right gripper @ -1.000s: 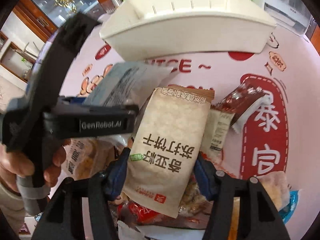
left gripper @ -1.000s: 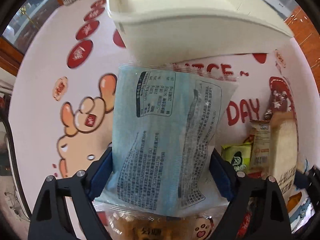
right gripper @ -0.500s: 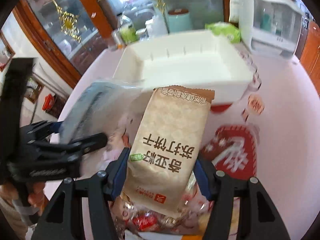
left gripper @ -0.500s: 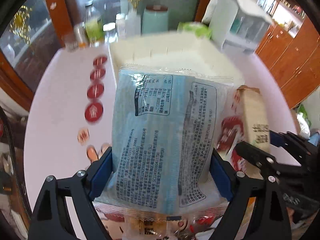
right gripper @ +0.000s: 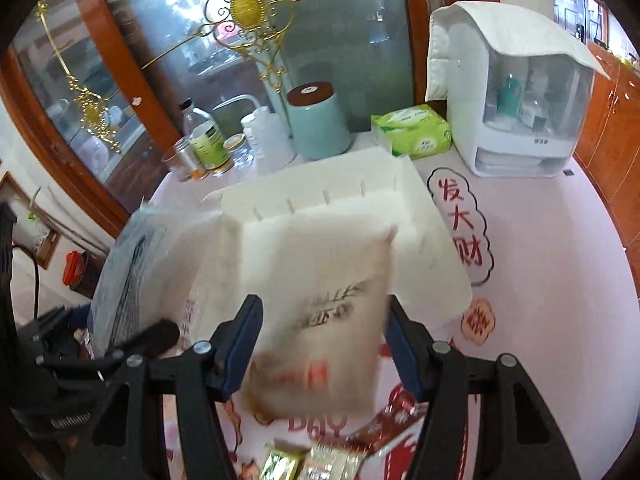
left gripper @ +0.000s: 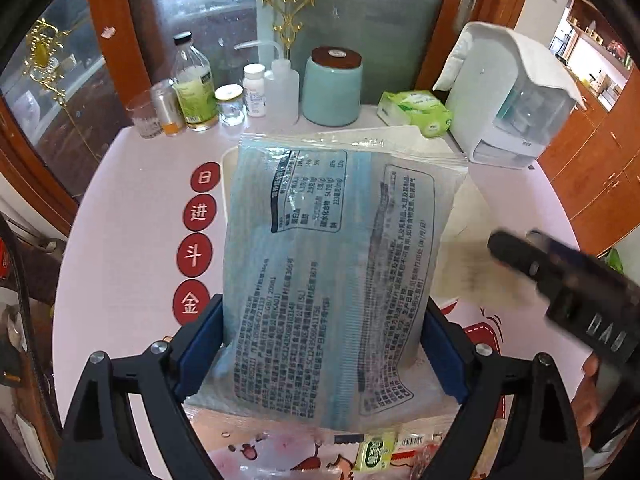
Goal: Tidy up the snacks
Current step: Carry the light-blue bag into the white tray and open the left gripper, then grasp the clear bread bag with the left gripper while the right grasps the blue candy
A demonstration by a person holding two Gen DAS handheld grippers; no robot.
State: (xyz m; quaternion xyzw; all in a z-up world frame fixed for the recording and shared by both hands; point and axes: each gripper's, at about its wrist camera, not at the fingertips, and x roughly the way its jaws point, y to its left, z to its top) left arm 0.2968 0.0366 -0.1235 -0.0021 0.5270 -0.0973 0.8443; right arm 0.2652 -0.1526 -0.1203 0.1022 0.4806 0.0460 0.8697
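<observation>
Snacks mid-carry: left gripper [left gripper: 320, 354] clamps blue packet [left gripper: 336, 272], right gripper [right gripper: 322, 344] pinches beige packet [right gripper: 320, 316]. Next probably: lower both into white bin [right gripper: 424, 240], let go.

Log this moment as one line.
left gripper: shut on blue packet | right gripper: shut on beige packet | white bin: ahead

pale blue snack bag [left gripper: 332, 276] w/ black print, white bin [right gripper: 432, 248]

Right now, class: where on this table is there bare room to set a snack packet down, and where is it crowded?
Bare tablecloth lies right of the white bin, below the dispenser. The bin's floor also looks empty. Crowded: the back edge, with bottles and tissue pack, and the near edge with loose snacks.
</observation>
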